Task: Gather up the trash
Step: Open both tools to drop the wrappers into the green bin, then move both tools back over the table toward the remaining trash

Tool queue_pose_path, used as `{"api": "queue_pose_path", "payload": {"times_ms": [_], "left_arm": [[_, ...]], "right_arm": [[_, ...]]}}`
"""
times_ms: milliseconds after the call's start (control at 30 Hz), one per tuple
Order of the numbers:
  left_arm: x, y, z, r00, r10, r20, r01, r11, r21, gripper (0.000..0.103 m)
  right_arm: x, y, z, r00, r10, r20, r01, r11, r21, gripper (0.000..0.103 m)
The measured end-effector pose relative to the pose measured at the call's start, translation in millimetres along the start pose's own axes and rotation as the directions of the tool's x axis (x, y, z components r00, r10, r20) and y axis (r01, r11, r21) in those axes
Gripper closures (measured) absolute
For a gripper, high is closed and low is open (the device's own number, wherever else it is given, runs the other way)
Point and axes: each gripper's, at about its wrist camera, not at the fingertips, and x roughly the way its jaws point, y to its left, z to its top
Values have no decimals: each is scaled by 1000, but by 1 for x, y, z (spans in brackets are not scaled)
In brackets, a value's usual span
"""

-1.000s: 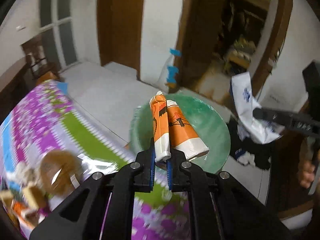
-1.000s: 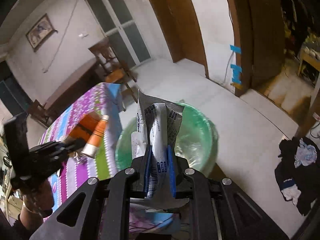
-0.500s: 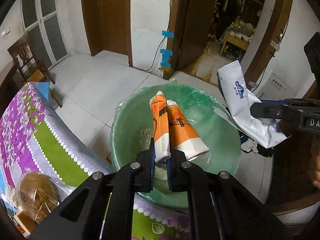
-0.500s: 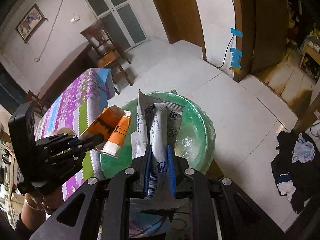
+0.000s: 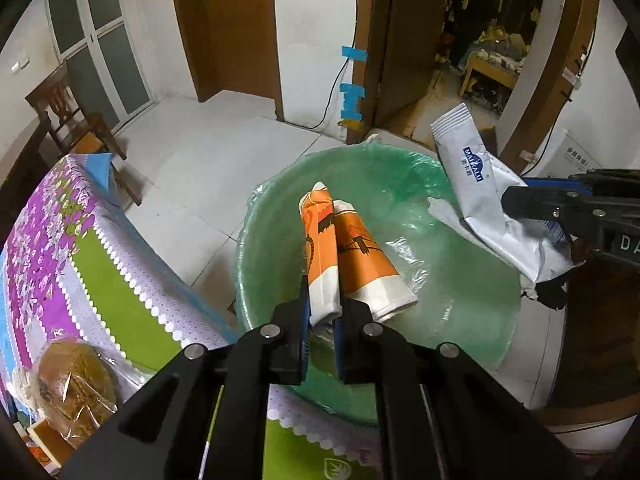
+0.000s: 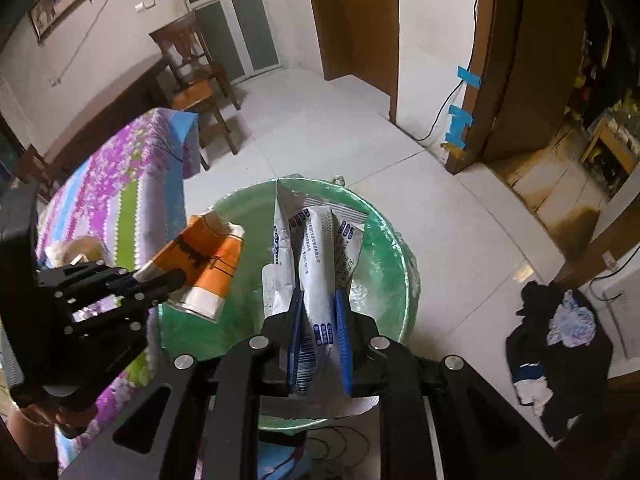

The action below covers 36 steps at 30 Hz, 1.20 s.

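Observation:
My left gripper [image 5: 323, 312] is shut on a crushed orange and white paper cup [image 5: 352, 256], held over the green bin lined with a plastic bag [image 5: 280, 208]. My right gripper [image 6: 318, 316] is shut on a crumpled white wrapper with blue print [image 6: 320, 248], also above the bin [image 6: 384, 240]. In the left wrist view the wrapper [image 5: 476, 184] and the right gripper [image 5: 516, 200] hang over the bin's right rim. In the right wrist view the cup [image 6: 208, 256] and the left gripper [image 6: 168, 280] sit at the bin's left rim.
A table with a purple, green and blue floral cloth [image 5: 60, 240] lies left of the bin, with a wrapped brown bun [image 5: 72, 384] near its corner. A wooden chair [image 6: 196, 80] stands on the white tiled floor. Dark clothes [image 6: 560, 344] lie heaped on the floor at right.
Both grippers moved with their trash from beside the table to over the bin and sank lower. The bin now fills more of each view. Both grips stayed the same.

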Motion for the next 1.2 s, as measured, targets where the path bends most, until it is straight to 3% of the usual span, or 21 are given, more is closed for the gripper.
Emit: {"api": "queue_pose_path", "payload": {"times_ms": [300, 367, 400, 433, 933, 1200], "left_arm": [[0, -4, 5, 999, 36, 13, -36, 999, 25, 93], [-2, -3, 5, 999, 47, 26, -47, 999, 24, 78], [-3, -1, 4, 998, 49, 35, -50, 999, 19, 53], [-6, 0, 3, 997, 60, 55, -60, 998, 11, 37], [-30, -10, -17, 987, 114, 110, -118, 993, 30, 37], [-46, -10, -42, 961, 235, 148, -239, 971, 4, 36]], "right_arm": [[12, 6, 4, 1000, -8, -8, 8, 1000, -22, 86], [11, 9, 4, 1000, -18, 1, 18, 999, -34, 74], [9, 8, 4, 1000, -30, 8, 30, 999, -33, 60], [8, 9, 4, 999, -32, 16, 33, 999, -36, 59], [7, 11, -15, 999, -41, 14, 42, 998, -39, 60], [0, 23, -34, 994, -70, 82, 75, 995, -60, 59]]}}
